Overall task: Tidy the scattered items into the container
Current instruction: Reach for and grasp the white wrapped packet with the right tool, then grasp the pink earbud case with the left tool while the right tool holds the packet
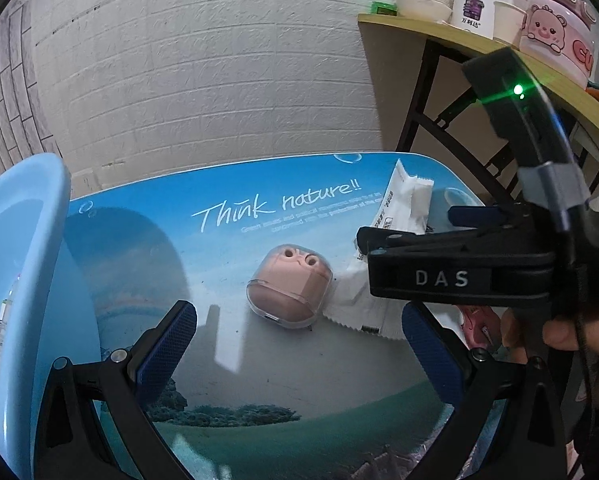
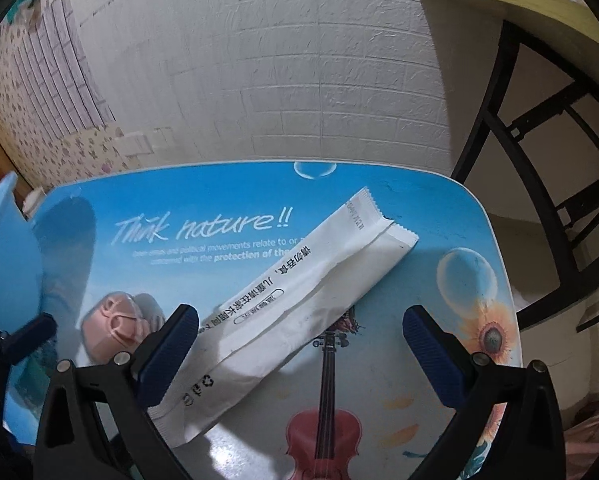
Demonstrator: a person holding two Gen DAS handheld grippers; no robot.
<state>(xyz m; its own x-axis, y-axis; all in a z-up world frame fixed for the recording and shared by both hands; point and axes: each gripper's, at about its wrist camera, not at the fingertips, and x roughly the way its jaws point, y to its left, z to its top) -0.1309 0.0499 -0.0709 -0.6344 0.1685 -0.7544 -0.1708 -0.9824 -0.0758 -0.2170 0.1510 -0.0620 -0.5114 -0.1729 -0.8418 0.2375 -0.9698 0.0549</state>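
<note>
A pink earbud case (image 1: 289, 286) in a clear shell lies on the printed blue table (image 1: 147, 216). It sits just ahead of my left gripper (image 1: 299, 354), which is open and holds nothing. A long white packet (image 2: 311, 300) lies slantwise on the table to the right of the case (image 2: 115, 330). Its near half is between the spread fingers of my right gripper (image 2: 301, 356), which is open and hovers over it. The light blue container (image 1: 19, 260) stands at the table's left edge, and its rim (image 2: 3, 240) also shows in the right wrist view.
The black housing of the right-hand tool (image 1: 459, 278) fills the right of the left wrist view, with a hand (image 1: 559, 332) below it. A wooden side table (image 1: 459, 36) on black legs, with cups and a pink pot, stands back right. A white brick wall (image 2: 279, 80) is close behind.
</note>
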